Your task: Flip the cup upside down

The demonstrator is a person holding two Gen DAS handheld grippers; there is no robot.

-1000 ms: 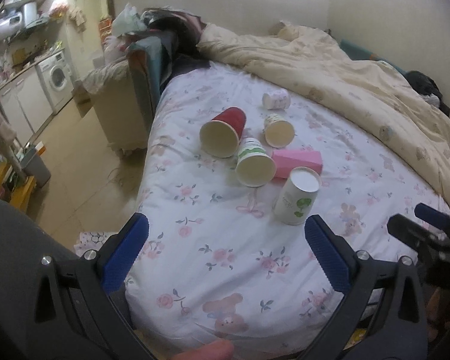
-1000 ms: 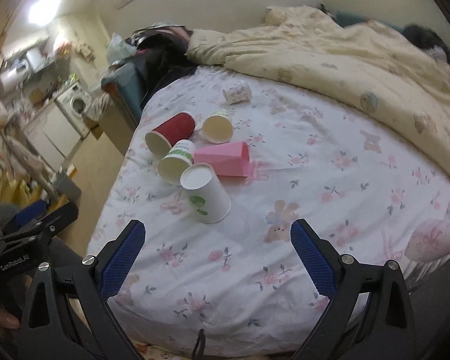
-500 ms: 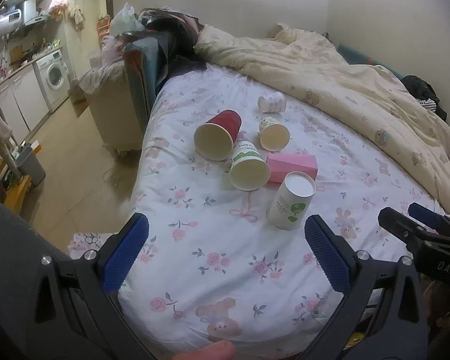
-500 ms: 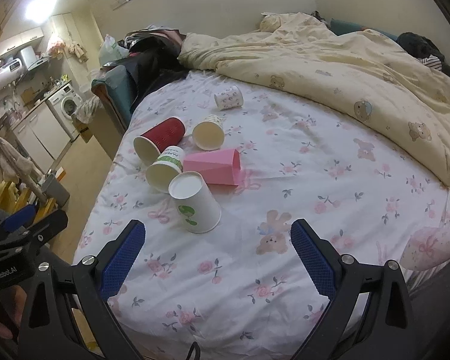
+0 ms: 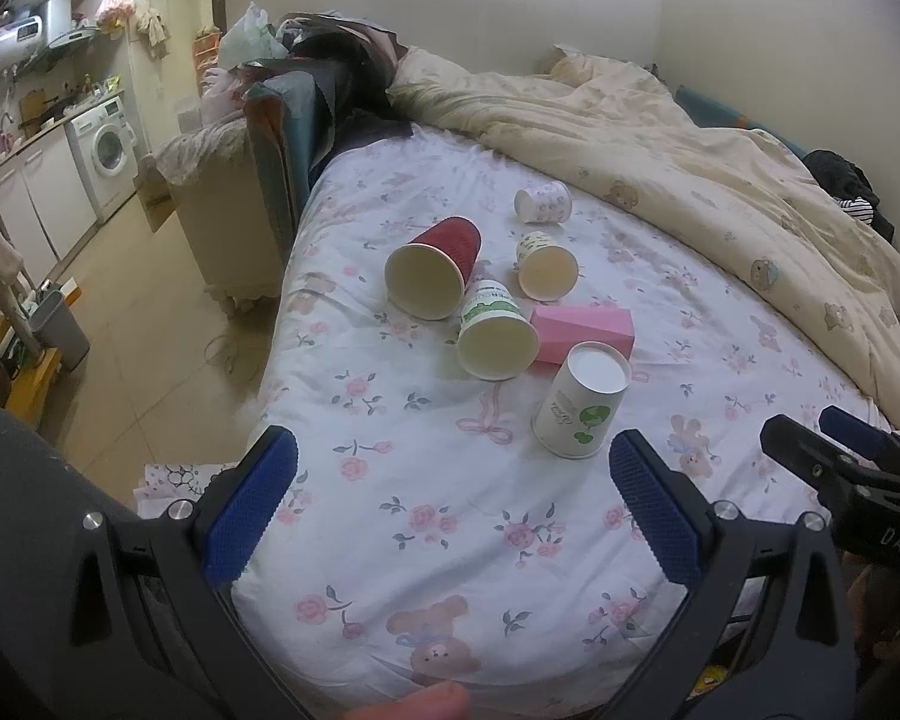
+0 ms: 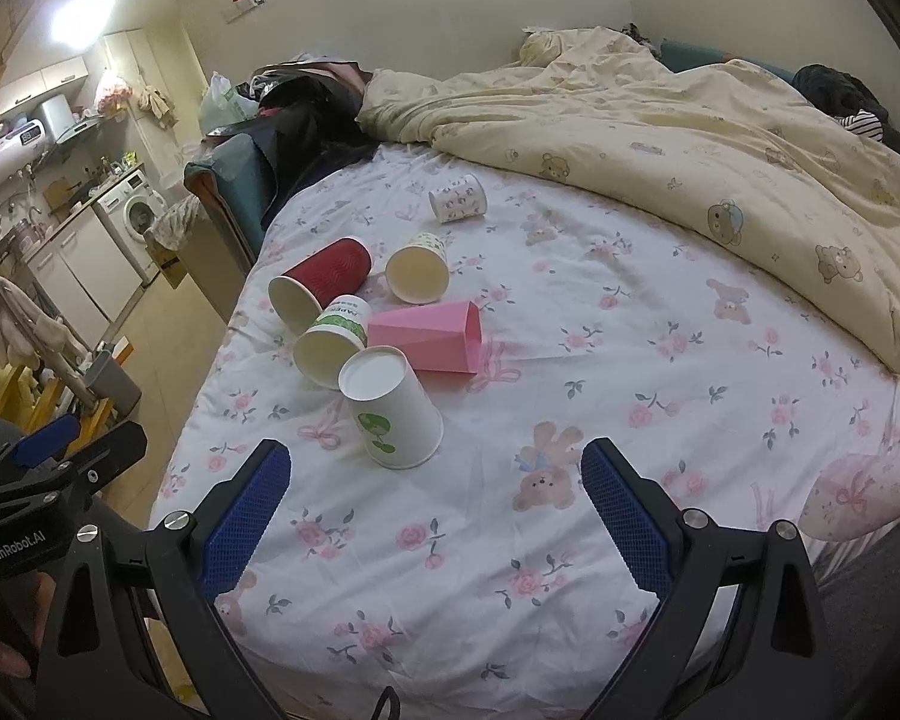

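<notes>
Several cups lie on the flowered bed sheet point(image 5: 450, 516). A white cup with a green print point(image 5: 582, 402) point(image 6: 393, 414) stands upside down, nearest both grippers. Behind it lie on their sides a green-banded paper cup point(image 5: 495, 333) point(image 6: 330, 342), a red cup point(image 5: 435, 270) point(image 6: 321, 285), a pink cup point(image 5: 582, 330) point(image 6: 432, 339), a small patterned cup point(image 5: 543, 267) point(image 6: 420, 270) and a far small cup point(image 5: 543, 203) point(image 6: 459, 198). My left gripper point(image 5: 450, 504) and my right gripper point(image 6: 435, 516) are both open and empty, held over the near edge of the bed.
A cream duvet point(image 5: 690, 168) point(image 6: 690, 138) covers the right and far side of the bed. A sofa end point(image 5: 282, 138) stands left of the bed, with bare floor point(image 5: 150, 312) and a washing machine point(image 5: 105, 150) beyond. The right gripper shows in the left wrist view point(image 5: 846, 468).
Both grippers have drawn back and risen a little, so the cups look slightly farther. The cups have not moved.
</notes>
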